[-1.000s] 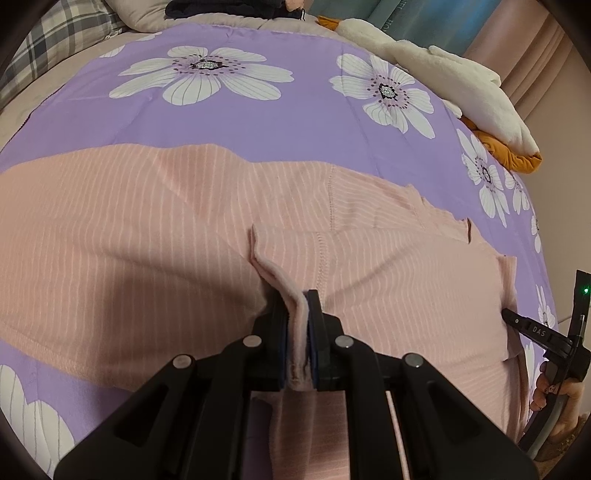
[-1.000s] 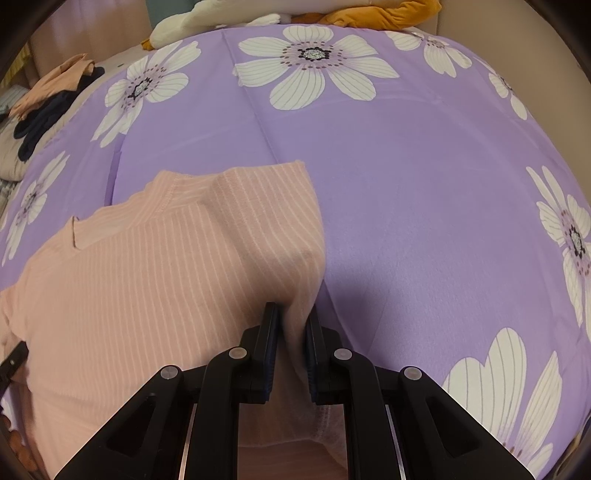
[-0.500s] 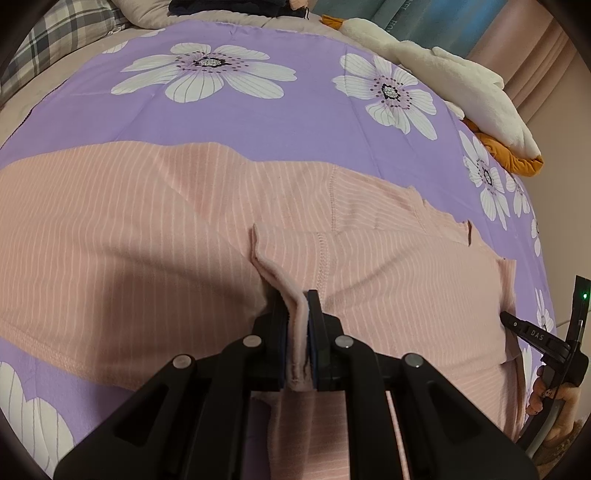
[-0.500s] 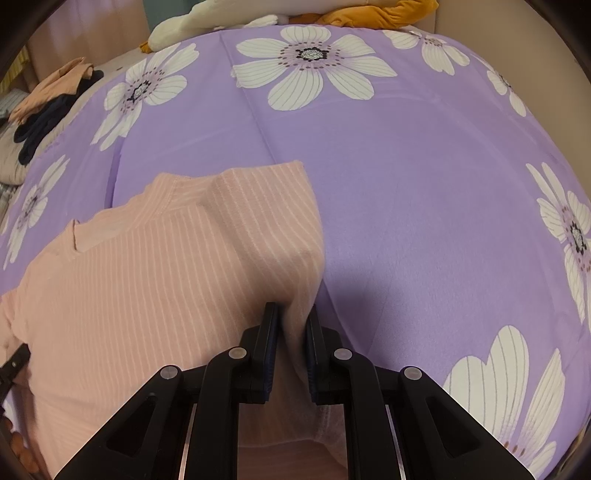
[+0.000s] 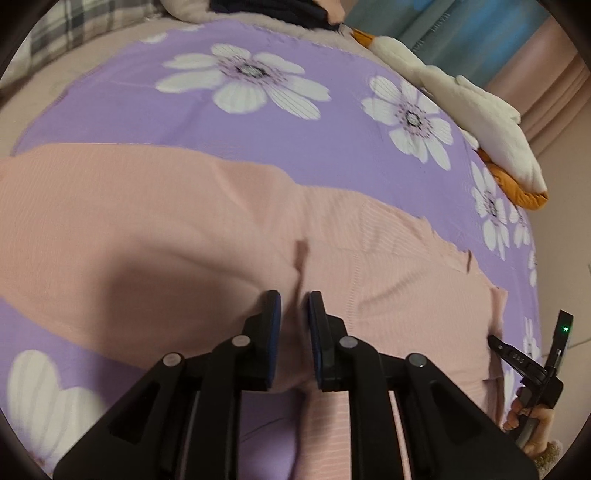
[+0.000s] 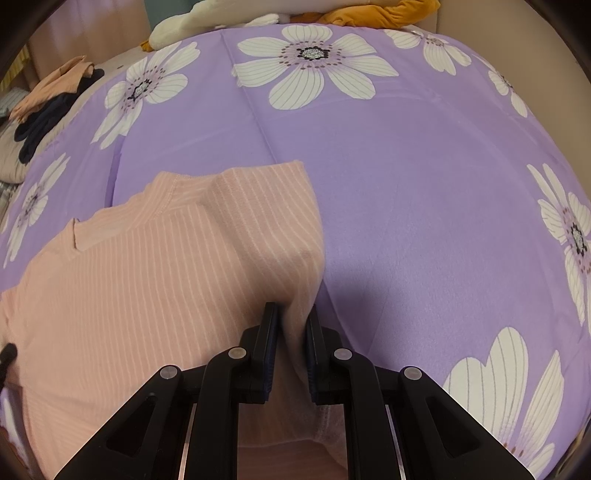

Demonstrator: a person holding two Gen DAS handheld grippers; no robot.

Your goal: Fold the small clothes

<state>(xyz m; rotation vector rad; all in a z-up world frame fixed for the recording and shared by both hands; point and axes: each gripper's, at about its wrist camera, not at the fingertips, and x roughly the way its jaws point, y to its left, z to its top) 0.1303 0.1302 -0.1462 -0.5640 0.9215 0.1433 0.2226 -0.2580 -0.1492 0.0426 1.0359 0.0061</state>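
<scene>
A pink striped shirt (image 5: 184, 221) lies spread on the purple flowered sheet (image 5: 295, 147). My left gripper (image 5: 294, 301) hovers over its middle with the jaws opening. A low pink ridge lies in the gap, and the pads do not press it. In the right wrist view, my right gripper (image 6: 291, 312) is shut on a pinched edge of the same shirt (image 6: 147, 277), beside its folded-over sleeve. The right gripper (image 5: 532, 363) also shows at the far right of the left wrist view, held by a hand.
White cloth (image 5: 480, 122) and orange cloth (image 5: 517, 188) lie along the bed's far right edge. A pile of peach and dark clothes (image 6: 48, 103) sits at the far left. A plaid pillow (image 5: 74, 33) is at the head. Bare sheet (image 6: 424, 221) stretches right of the shirt.
The left jaws parted and let go of the pinched pink fold, which sank lower. The left gripper drew back a little. The right gripper kept still, holding its edge.
</scene>
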